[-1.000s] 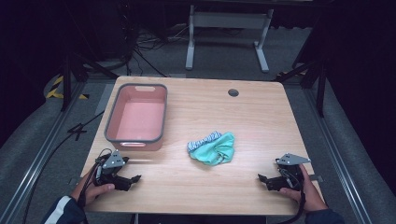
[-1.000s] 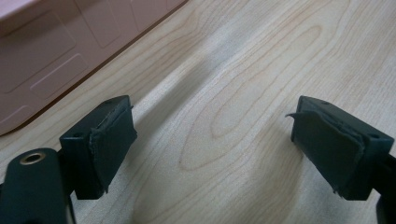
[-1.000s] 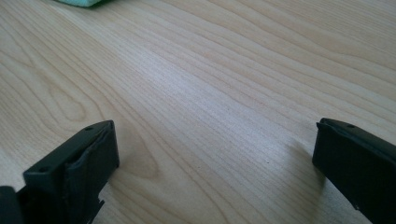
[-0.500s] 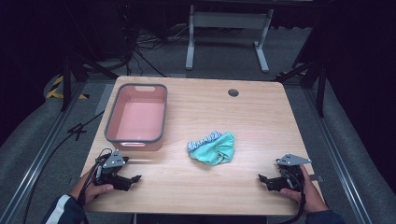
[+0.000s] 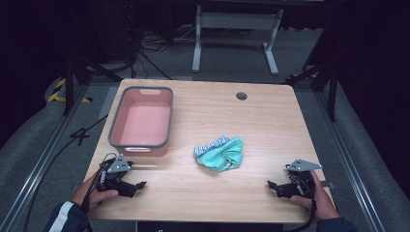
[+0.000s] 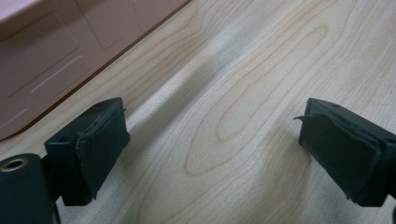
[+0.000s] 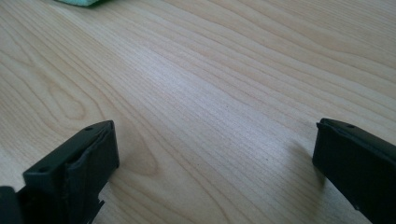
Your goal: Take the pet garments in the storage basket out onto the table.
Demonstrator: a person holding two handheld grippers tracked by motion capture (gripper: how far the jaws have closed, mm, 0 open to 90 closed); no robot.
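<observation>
A crumpled teal cloth (image 5: 220, 152) with a striped edge lies in the middle of the wooden table (image 5: 256, 125). A pink bin (image 5: 141, 122) with a grey rim stands at the left, empty. My left gripper (image 5: 139, 186) rests near the front left corner, open, with bare wood between its pads (image 6: 100, 144); the bin's pink wall (image 6: 56, 56) shows just beyond it. My right gripper (image 5: 271, 186) rests near the front right corner, open, nothing between its pads (image 7: 88, 163). A sliver of the teal cloth (image 7: 79, 2) shows at the top of the right gripper view.
A round cable hole (image 5: 241, 95) sits in the table's far right part. Beyond the table stands a grey metal frame (image 5: 234, 29) on a dark floor with cables (image 5: 145, 48). Rails run along both sides of the table.
</observation>
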